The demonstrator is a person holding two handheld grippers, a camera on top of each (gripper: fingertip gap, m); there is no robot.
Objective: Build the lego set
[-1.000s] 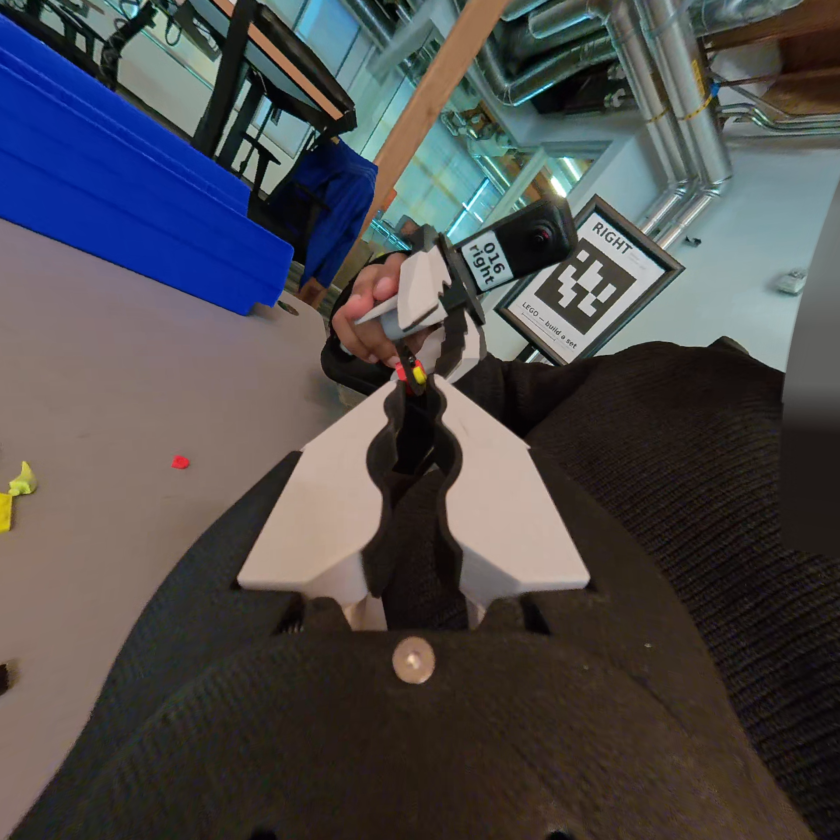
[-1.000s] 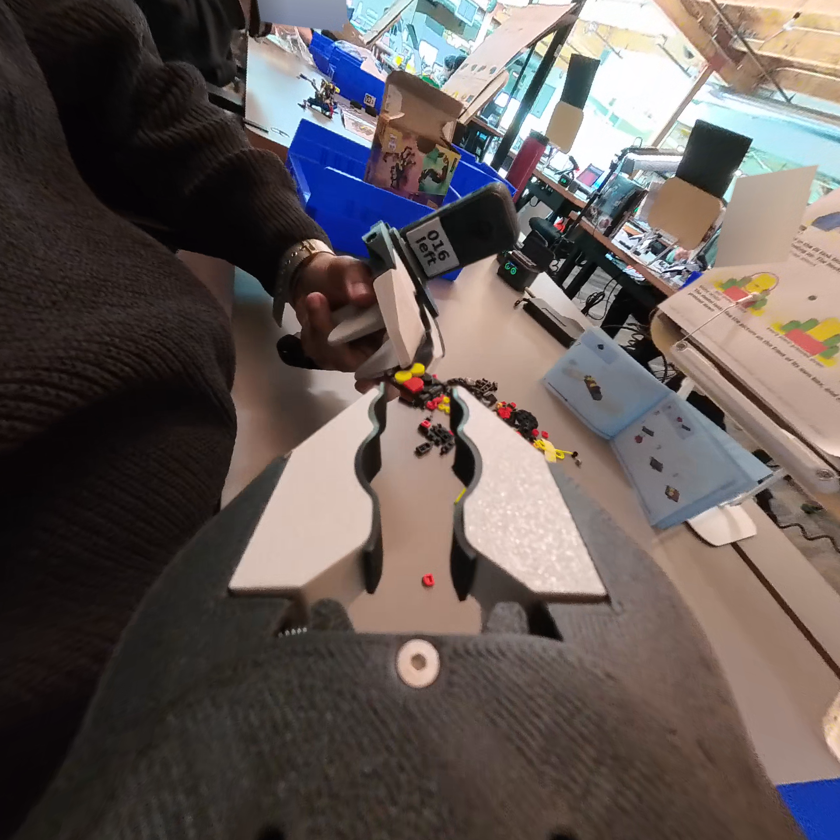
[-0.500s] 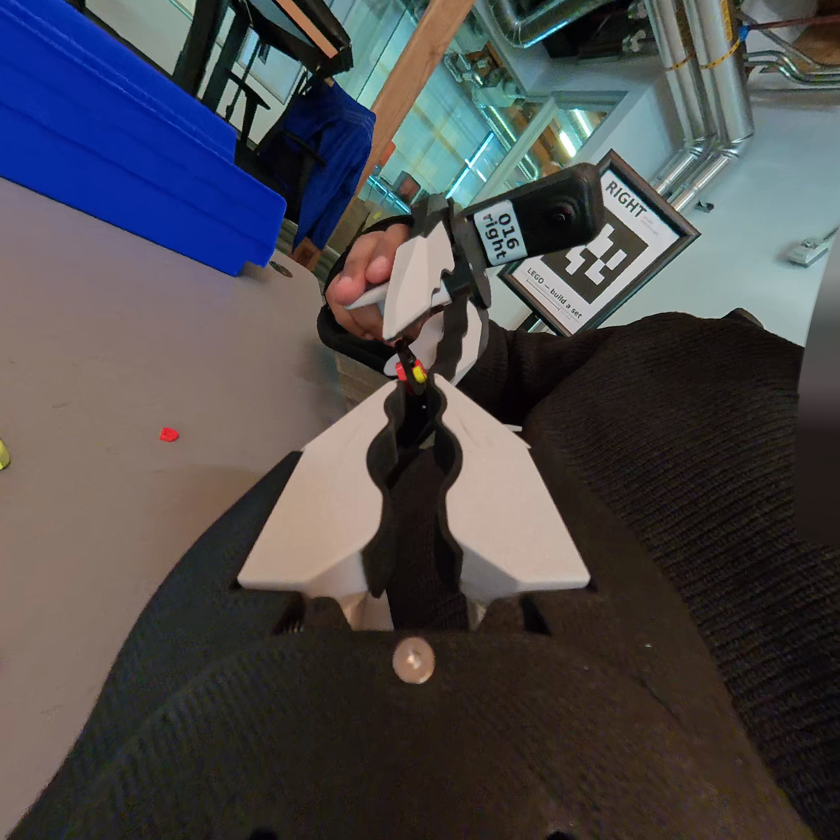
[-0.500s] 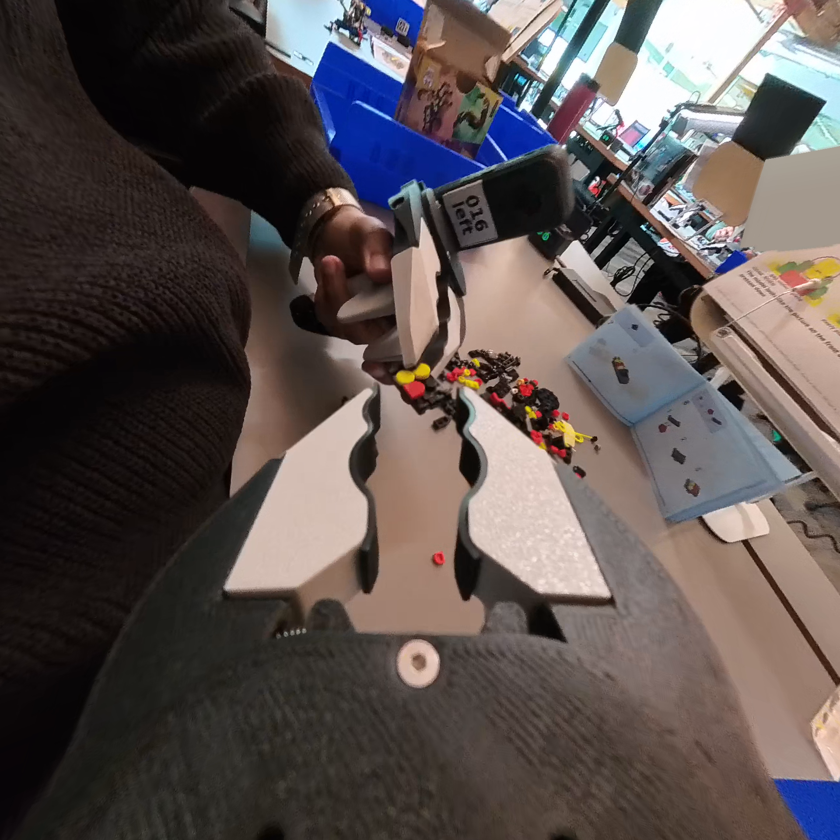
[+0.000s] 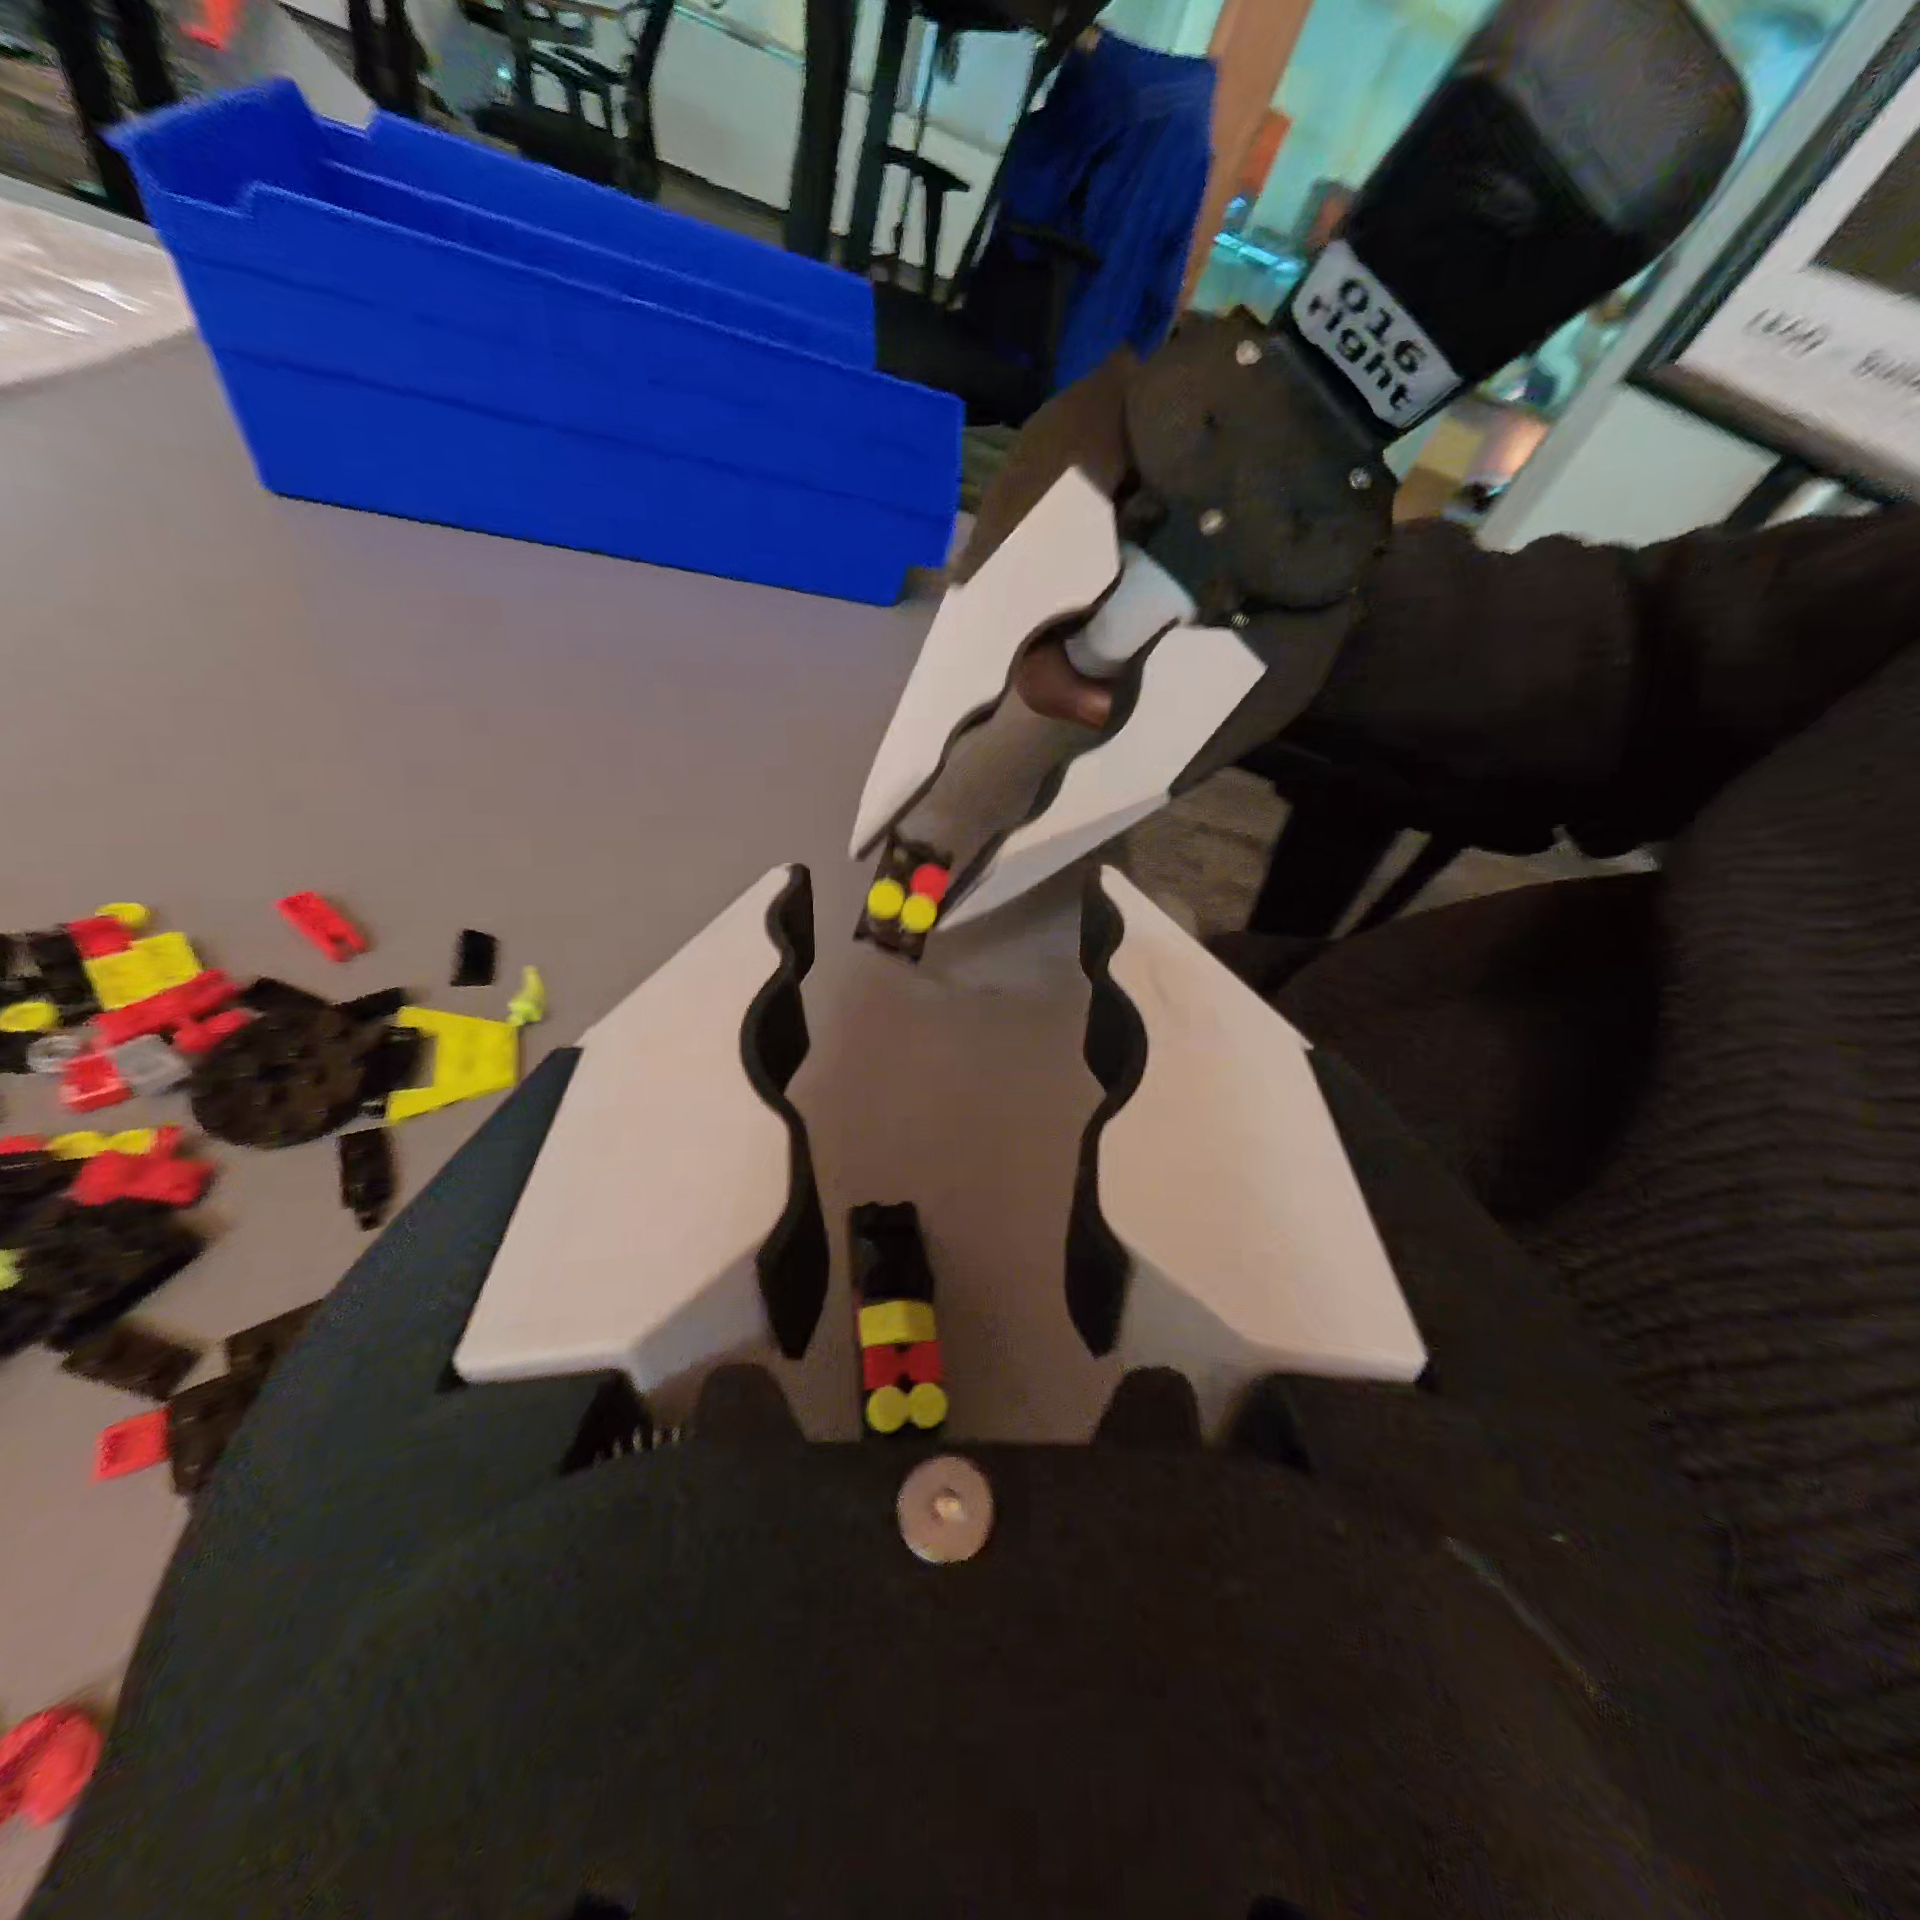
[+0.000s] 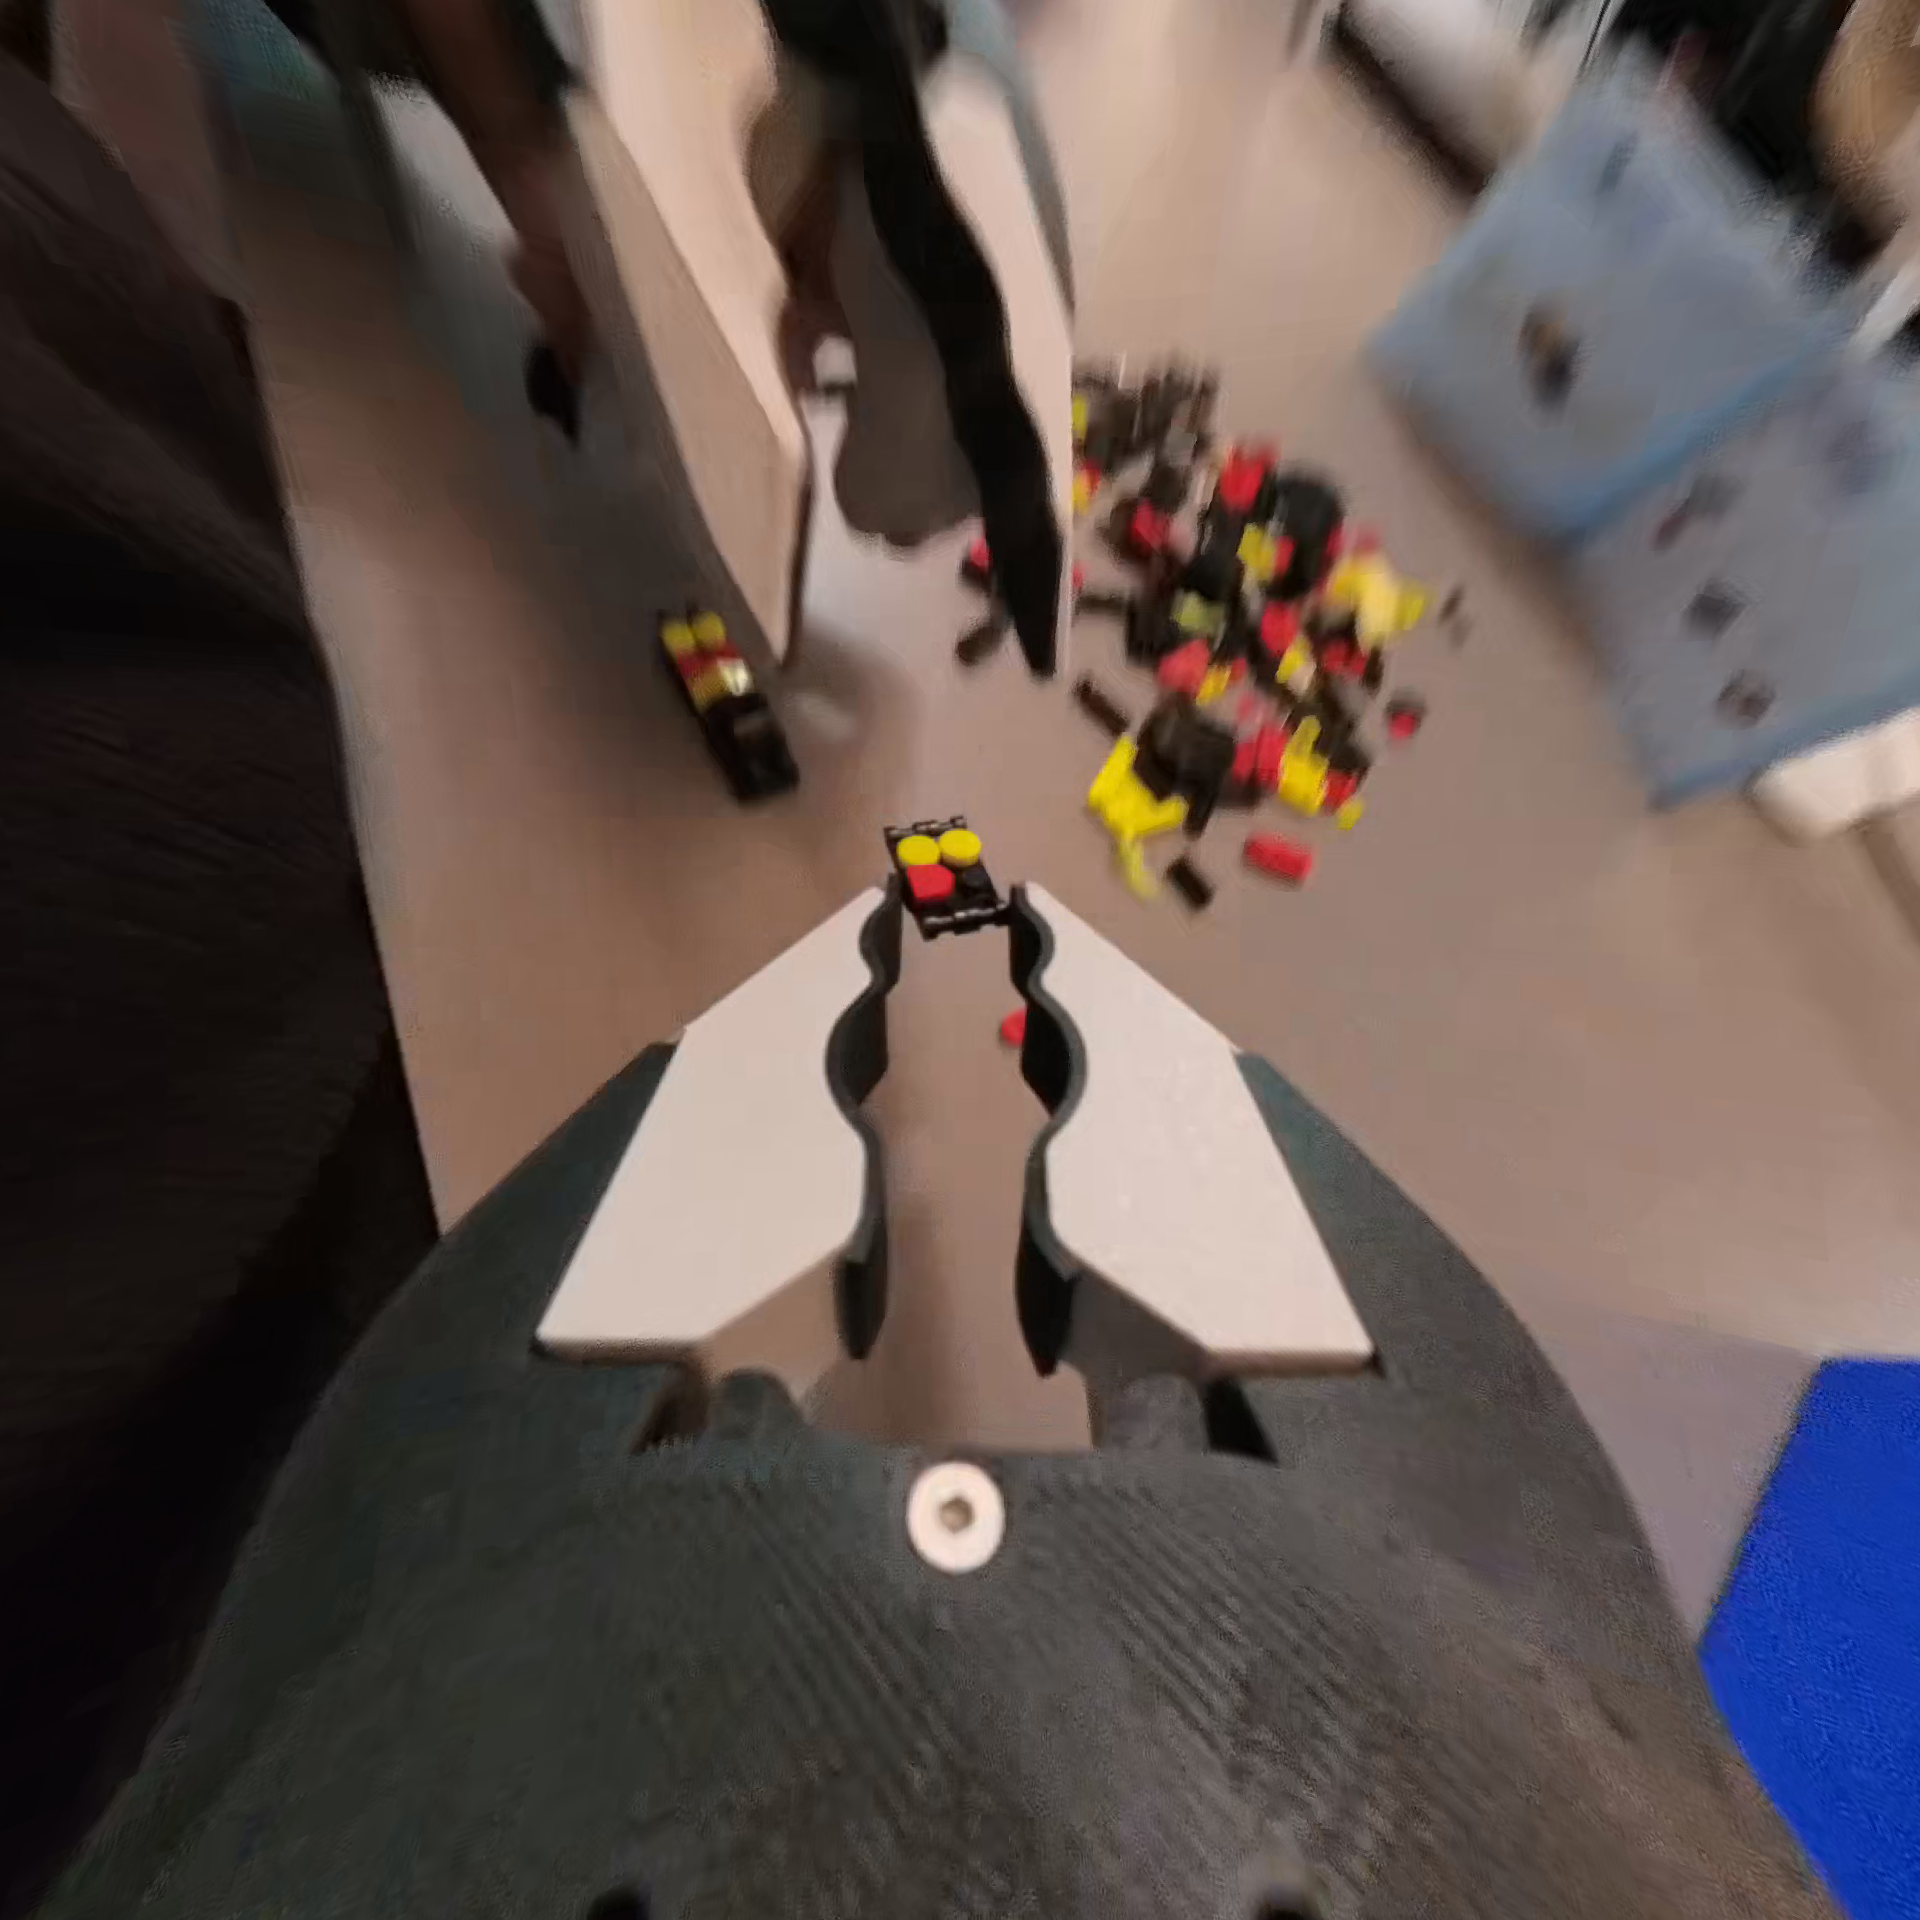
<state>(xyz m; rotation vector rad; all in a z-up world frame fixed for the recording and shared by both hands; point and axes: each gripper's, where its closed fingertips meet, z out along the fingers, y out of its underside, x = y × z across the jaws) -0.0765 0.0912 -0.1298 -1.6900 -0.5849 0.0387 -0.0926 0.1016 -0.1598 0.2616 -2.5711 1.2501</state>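
Observation:
My right gripper [image 6: 951, 902] is shut on a small black plate with two yellow studs and a red one [image 6: 943, 873], held just above the grey table [image 6: 1455, 1091]. In the left wrist view the same gripper [image 5: 914, 883] carries that plate [image 5: 902, 906] in front of my left fingertips. My left gripper [image 5: 945, 894] is open and empty. A longer black, yellow and red lego assembly [image 5: 894, 1320] lies on the table between its fingers. It also shows in the right wrist view [image 6: 722, 696], beside the open left gripper [image 6: 914, 655].
A pile of loose black, red and yellow pieces [image 6: 1236, 644] lies right of the grippers, also in the left wrist view [image 5: 260, 1060]. A blue instruction booklet [image 6: 1662, 416] lies beyond it. Blue bins stand at the table's far side [image 5: 571, 395] and near corner [image 6: 1829, 1662]. Across from one pair of fingers to the other is roughly 4 cm.
Both grippers have swung down towards the table. The left gripper has opened and holds nothing. The right gripper has shut on the small studded plate. The longer assembly now lies on the table.

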